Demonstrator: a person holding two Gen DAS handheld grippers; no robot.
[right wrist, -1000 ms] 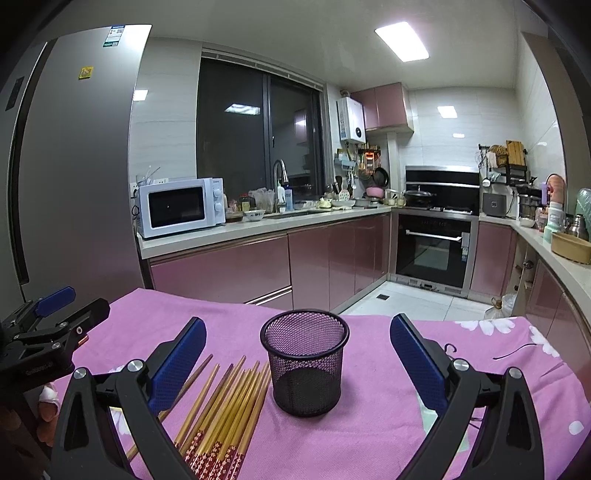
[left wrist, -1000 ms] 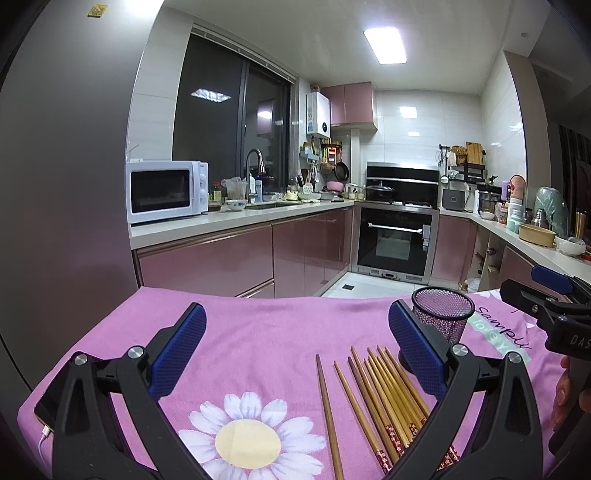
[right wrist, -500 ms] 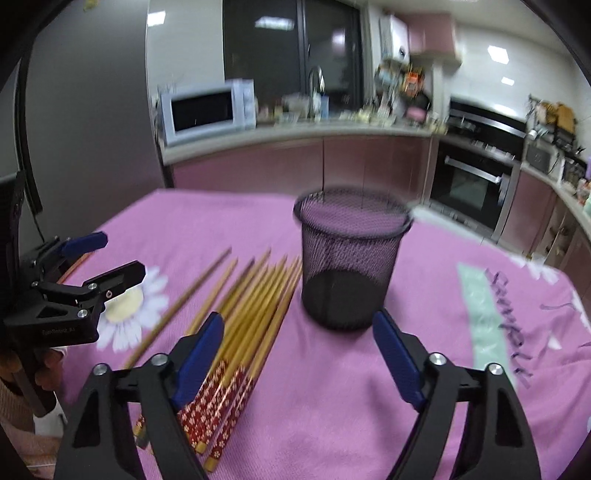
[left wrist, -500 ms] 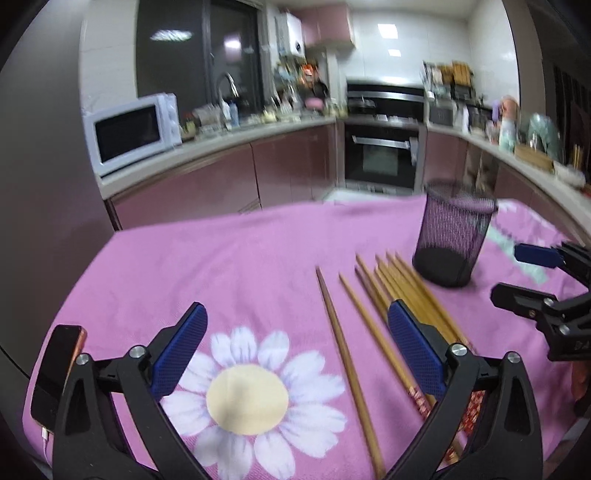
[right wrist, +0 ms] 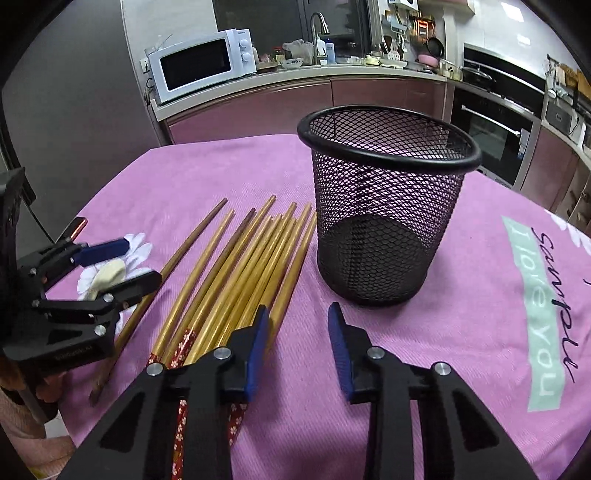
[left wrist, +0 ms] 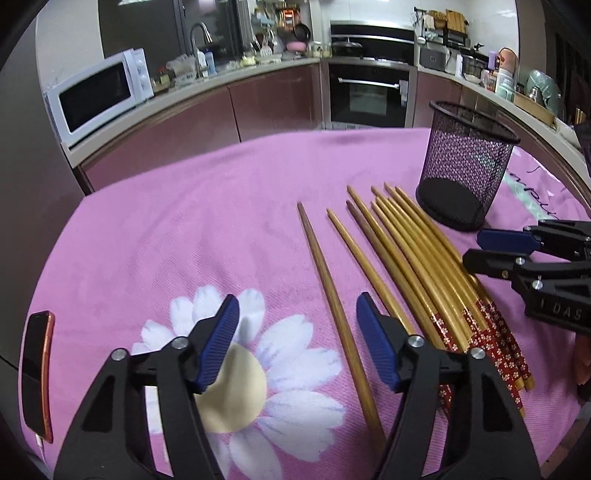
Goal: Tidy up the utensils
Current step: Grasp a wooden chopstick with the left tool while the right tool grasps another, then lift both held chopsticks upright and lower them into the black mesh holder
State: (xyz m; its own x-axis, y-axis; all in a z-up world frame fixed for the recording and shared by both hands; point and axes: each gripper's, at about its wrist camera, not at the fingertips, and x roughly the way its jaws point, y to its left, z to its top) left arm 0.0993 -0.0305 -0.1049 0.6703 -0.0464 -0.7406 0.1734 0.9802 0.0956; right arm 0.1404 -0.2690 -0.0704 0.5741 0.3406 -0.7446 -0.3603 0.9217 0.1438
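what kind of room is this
Most likely a home kitchen: a white microwave on the counter, a sink tap by the window, and a built-in oven set among pink cabinets.

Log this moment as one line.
left tongs: open, empty | right tongs: open, empty | chopsticks: on cloth | mesh cup: upright, empty

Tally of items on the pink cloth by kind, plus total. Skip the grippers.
chopsticks: about 10 (the pile overlaps, so the count is not exact)
mesh cup: 1
phone: 1
Total: about 12
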